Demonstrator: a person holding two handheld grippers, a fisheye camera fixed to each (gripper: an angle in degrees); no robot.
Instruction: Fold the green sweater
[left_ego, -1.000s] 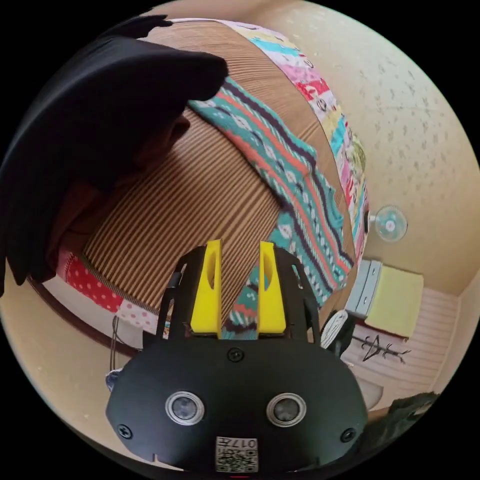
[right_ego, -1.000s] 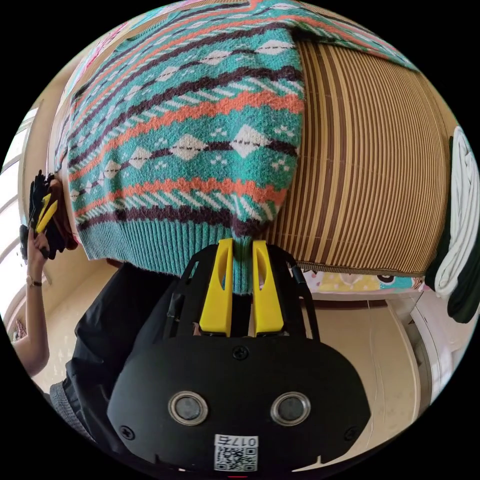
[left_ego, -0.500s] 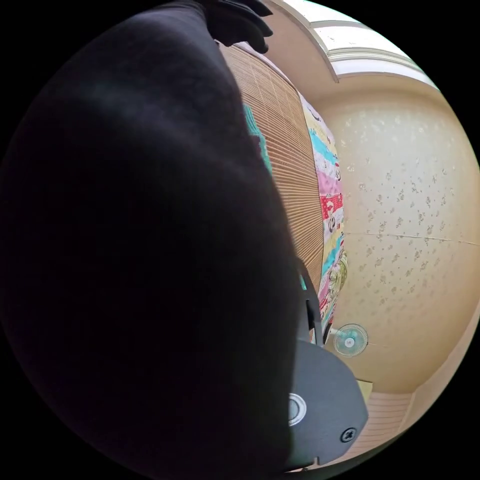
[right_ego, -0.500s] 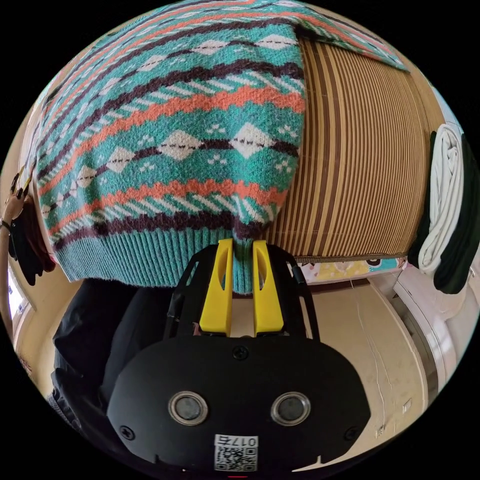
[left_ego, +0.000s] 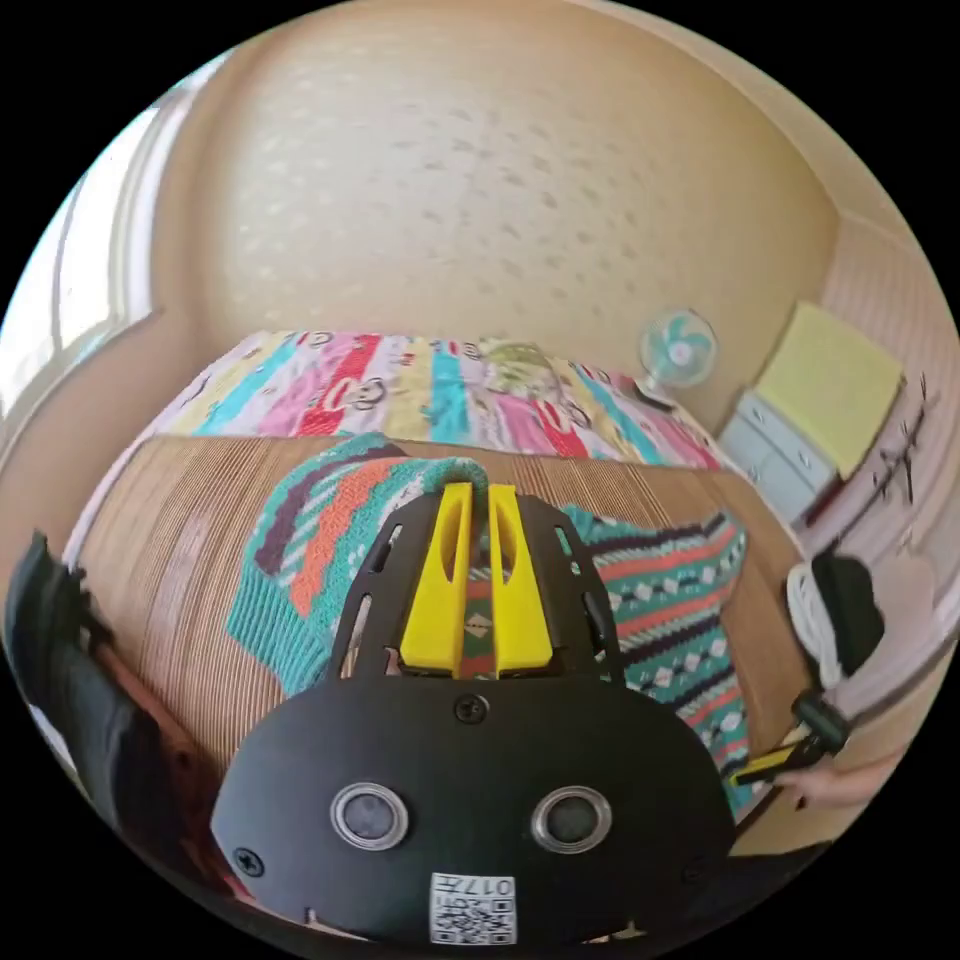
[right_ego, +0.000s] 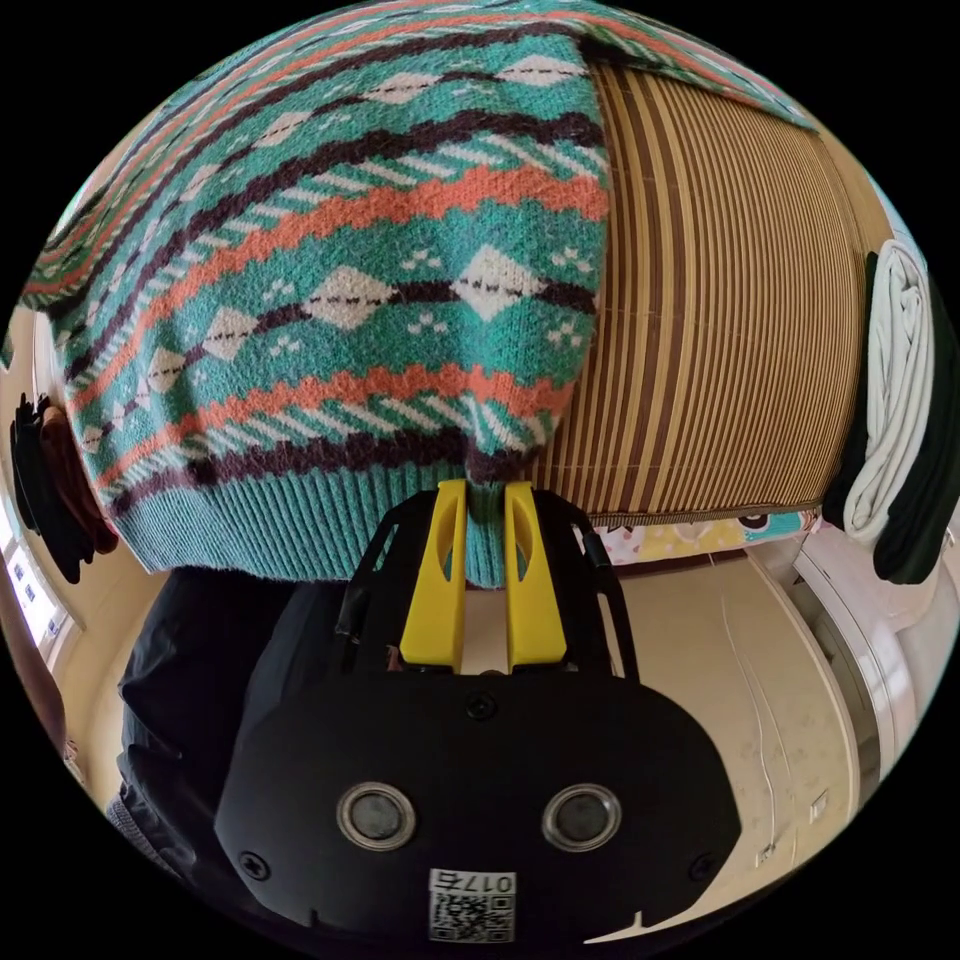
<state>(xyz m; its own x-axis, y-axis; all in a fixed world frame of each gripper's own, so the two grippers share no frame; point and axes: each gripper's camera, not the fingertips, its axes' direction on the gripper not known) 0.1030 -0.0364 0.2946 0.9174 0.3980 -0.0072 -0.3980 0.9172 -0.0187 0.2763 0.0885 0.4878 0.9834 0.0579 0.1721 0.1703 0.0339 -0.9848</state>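
While spread on the striped mat (right_ego: 720, 300), green sweater (right_ego: 330, 290) pinched at hem by right tongs (right_ego: 485, 510), folded edge clamped in left tongs (left_ego: 478, 500).

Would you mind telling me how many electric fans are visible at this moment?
1. The fan stands past the bed's far corner, against the wall, beside the grey drawers; others may be hidden.

**Camera placement**

Left gripper view: close over the sweater (left_ego: 330, 520), facing across the mat (left_ego: 170, 540) toward the wall (left_ego: 480, 200). Right gripper view: low at the mat's edge, hard against the hem. Shared: sweater, mat, dark clothes (right_ego: 50, 490).
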